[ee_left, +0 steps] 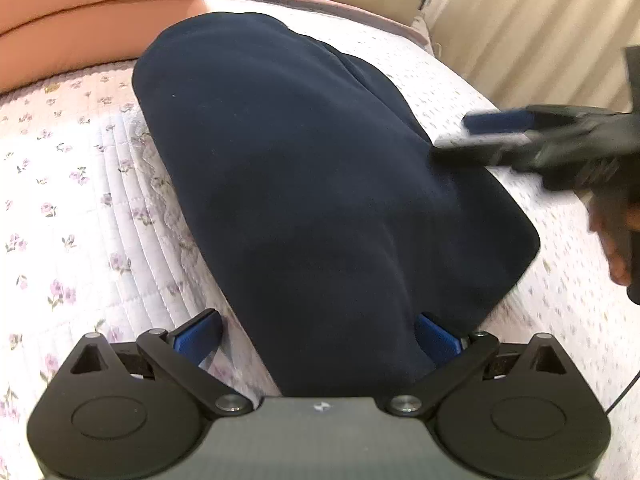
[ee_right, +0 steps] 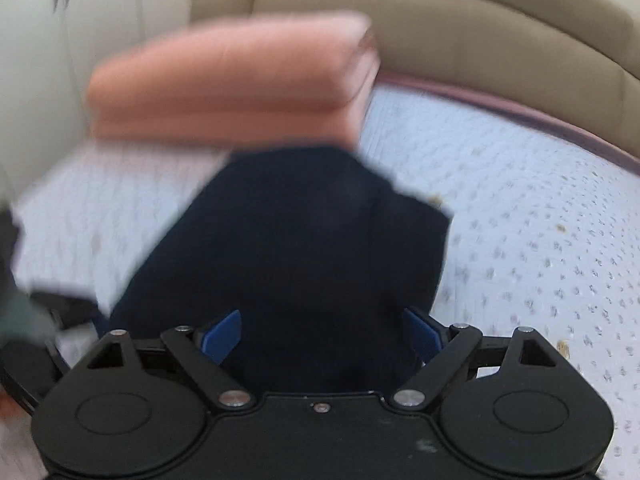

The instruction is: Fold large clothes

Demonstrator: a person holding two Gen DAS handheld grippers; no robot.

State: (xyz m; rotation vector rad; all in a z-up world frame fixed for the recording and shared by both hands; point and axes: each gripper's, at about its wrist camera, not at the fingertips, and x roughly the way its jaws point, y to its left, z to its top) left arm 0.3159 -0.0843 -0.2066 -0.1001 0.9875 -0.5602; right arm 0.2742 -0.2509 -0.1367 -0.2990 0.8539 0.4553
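Navy garment (ee_left: 312,184) between left tongs (ee_left: 320,338)

Beige padded headboard (ee_right: 460,28), floral quilted bedspread (ee_left: 68,208).

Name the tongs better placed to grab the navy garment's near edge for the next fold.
Left. The left tongs sit open astride the navy garment's near end; the right tongs hover at its side edge, blurred.

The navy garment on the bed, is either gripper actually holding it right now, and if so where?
Neither holds the navy garment. Both the left gripper and right gripper have jaws spread wide over it.
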